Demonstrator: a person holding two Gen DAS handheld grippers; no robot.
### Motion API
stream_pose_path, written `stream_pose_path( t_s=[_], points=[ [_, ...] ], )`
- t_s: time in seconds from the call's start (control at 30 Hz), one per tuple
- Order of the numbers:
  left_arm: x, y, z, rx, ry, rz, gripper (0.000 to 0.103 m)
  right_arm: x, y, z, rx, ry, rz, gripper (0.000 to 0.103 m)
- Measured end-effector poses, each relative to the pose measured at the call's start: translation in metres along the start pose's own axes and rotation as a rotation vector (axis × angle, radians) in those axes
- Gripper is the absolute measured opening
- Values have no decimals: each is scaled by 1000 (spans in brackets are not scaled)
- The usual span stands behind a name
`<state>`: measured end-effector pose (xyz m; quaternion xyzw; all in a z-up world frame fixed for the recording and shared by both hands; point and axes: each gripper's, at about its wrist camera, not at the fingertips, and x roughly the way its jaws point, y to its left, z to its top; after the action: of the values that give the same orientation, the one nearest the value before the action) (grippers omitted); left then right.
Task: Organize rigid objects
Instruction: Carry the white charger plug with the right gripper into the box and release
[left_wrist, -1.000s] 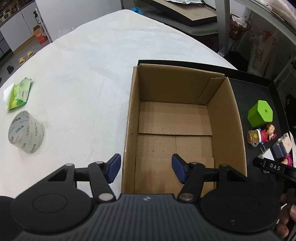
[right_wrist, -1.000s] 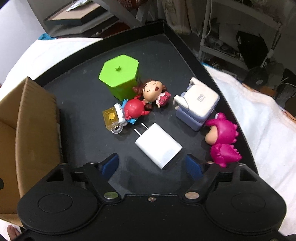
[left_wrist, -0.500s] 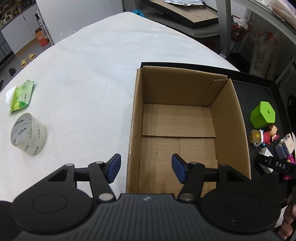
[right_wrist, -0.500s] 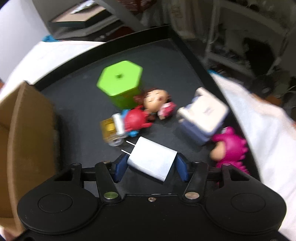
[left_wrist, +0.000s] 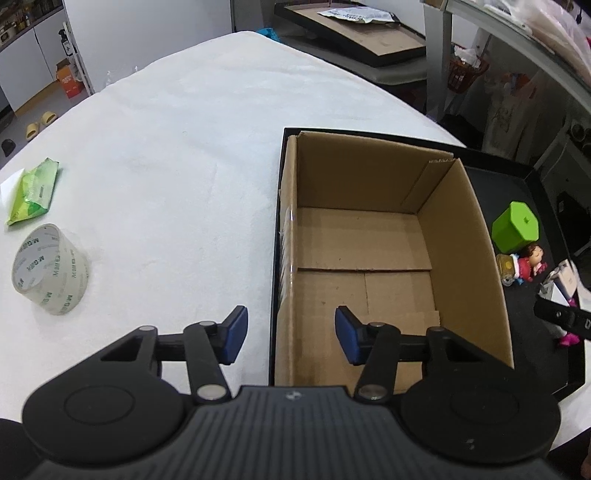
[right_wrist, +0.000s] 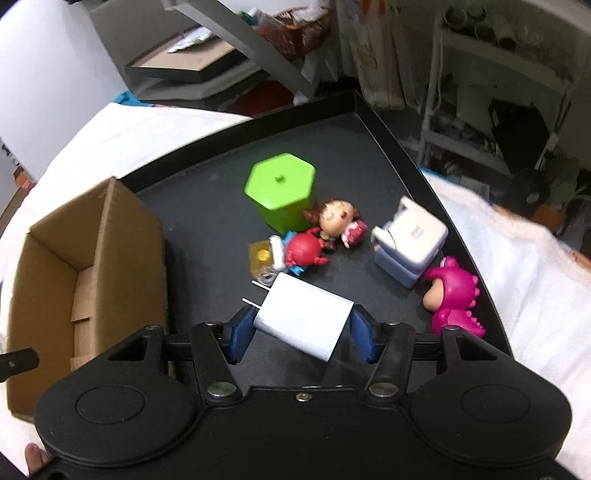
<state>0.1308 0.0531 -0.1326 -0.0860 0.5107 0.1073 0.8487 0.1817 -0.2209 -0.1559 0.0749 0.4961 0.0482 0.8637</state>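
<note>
- Between the blue pads of the right gripper (right_wrist: 301, 334) sits the white charger (right_wrist: 304, 321), pinched on both sides, its two prongs pointing left toward the box, held over the black tray (right_wrist: 207, 199).
- Just beyond the charger lie a red figure (right_wrist: 304, 251) against a small yellow block (right_wrist: 262, 256), a brown-haired doll (right_wrist: 338, 219) and a green hexagonal box (right_wrist: 282, 192) standing upright.
- To the right a white-and-lilac block (right_wrist: 410, 243) stands near the tray's rim, with a pink dinosaur figure (right_wrist: 456, 295) just beside it.
- The cardboard box (left_wrist: 461, 236) stands open on the tray's left part.
- The left gripper (left_wrist: 290, 339) hangs with its jaws spread, having just been closing, one pad either side of the box's near-left wall, not touching it.
- Out on the white cloth (left_wrist: 184, 147) lie a roll of clear tape (left_wrist: 51, 269) and a green packet (left_wrist: 33, 190), well apart from the box.
</note>
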Motion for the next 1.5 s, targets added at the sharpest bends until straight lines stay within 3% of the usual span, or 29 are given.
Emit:
stream_pose_path(
  t_s=[0.2, 0.33, 0.37, 0.87, 1.5],
  points=[
    [7, 9, -2, -34, 6, -47, 37, -19, 13, 1, -48, -21, 12, 54],
    [16, 19, -3, -86, 36, -79, 15, -33, 26, 6, -71, -46, 16, 54],
    [16, 20, -3, -98, 37, -84, 14, -36, 30, 8, -81, -54, 16, 54],
    [21, 35, -2, -153, 29, -151, 14, -58, 105, 25, -198, -115, 44, 54],
    [28, 56, -5, -225, 41, -231, 15, -42, 197, 35, -386, -120, 91, 55]
  ],
)
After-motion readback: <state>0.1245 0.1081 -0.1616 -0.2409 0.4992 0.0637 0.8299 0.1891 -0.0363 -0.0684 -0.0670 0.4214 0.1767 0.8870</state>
